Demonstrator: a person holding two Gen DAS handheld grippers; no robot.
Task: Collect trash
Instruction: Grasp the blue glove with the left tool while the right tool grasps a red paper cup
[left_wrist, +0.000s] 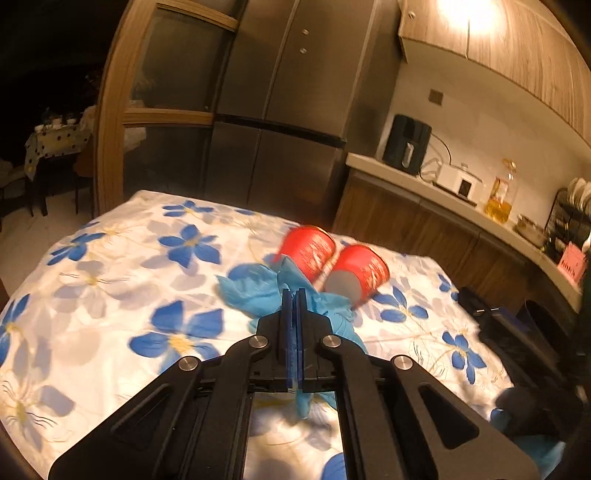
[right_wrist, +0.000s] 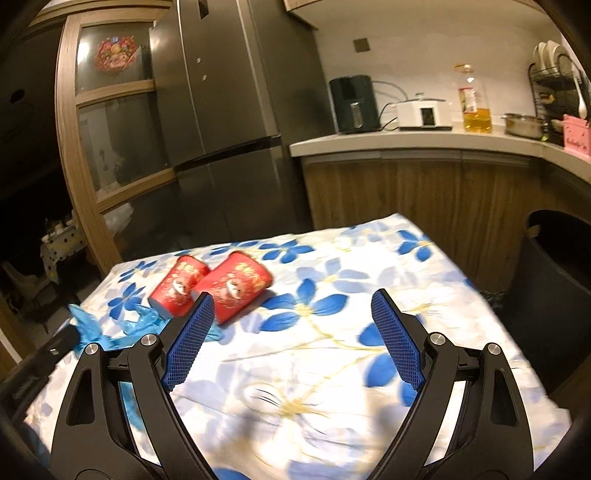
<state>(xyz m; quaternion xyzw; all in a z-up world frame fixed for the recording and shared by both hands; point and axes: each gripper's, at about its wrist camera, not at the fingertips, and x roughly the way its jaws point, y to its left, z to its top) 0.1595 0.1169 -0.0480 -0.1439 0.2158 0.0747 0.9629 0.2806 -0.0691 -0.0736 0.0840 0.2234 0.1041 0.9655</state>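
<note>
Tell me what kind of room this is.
Most likely a home kitchen: a tall refrigerator, a countertop with a cooking oil bottle, and a dish rack with plates.

Both wrist views low over table (left_wrist: 110, 258)

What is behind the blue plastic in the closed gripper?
Two red cups lie tipped over side by side on the flowered cloth just behind the blue plastic that the left gripper pinches. The gripper hides part of the plastic.

Home kitchen: fridge (right_wrist: 229, 110), counter (right_wrist: 406, 142), dish rack (right_wrist: 554, 74)
</note>
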